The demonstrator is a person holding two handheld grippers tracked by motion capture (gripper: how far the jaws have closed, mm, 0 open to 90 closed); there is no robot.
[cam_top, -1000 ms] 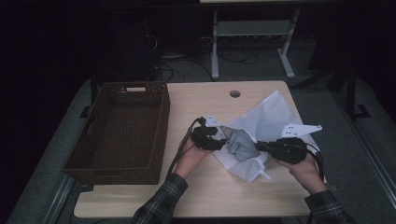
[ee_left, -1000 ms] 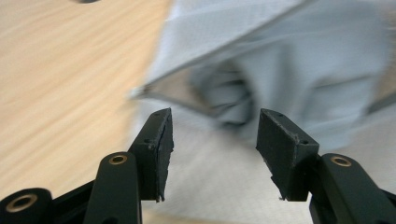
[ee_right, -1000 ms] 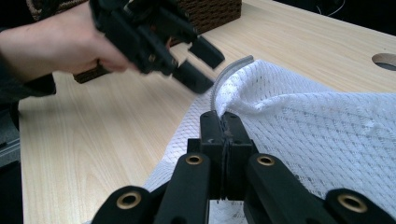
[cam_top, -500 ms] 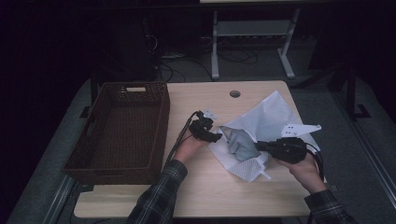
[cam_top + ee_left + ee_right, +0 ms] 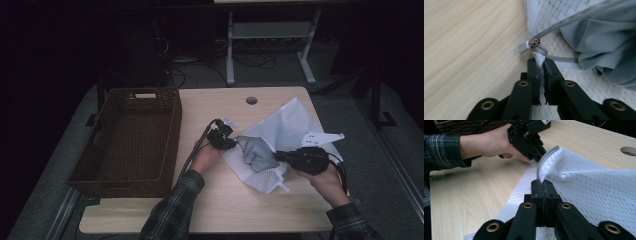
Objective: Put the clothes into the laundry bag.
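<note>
Wicker basket (image 5: 127,137) sits on the left part of the table (image 5: 235,210), dark brown, handle slot in its far wall. Everything else placed relative to it.

Left gripper (image 5: 231,143) just right of the basket, held by the left hand (image 5: 205,159), plaid sleeve (image 5: 172,210) coming in from the bottom. Jaws have just been closing and now pinch the edge of the white mesh laundry bag (image 5: 285,127); in the left gripper view the mesh hem sits clamped between the fingertips (image 5: 541,72), right below the zipper slider (image 5: 534,42) with its white pull tab (image 5: 522,47).

Mesh bag lies flat on the table well right of the basket, zipper partly undone, grey garment (image 5: 257,152) bunched in the opening, half out. Same grey cloth fills the right of the left gripper view (image 5: 604,42).

Right gripper (image 5: 280,157) farthest from the basket, at the bag's near right side, held by the right hand (image 5: 327,182). Jaws fully closed on a fold of the mesh; the right gripper view shows the fabric nipped between the tips (image 5: 543,183), the bag's edge lifted between the two grippers.

Round cable hole (image 5: 251,100) in the tabletop, right of the basket's far corner.
</note>
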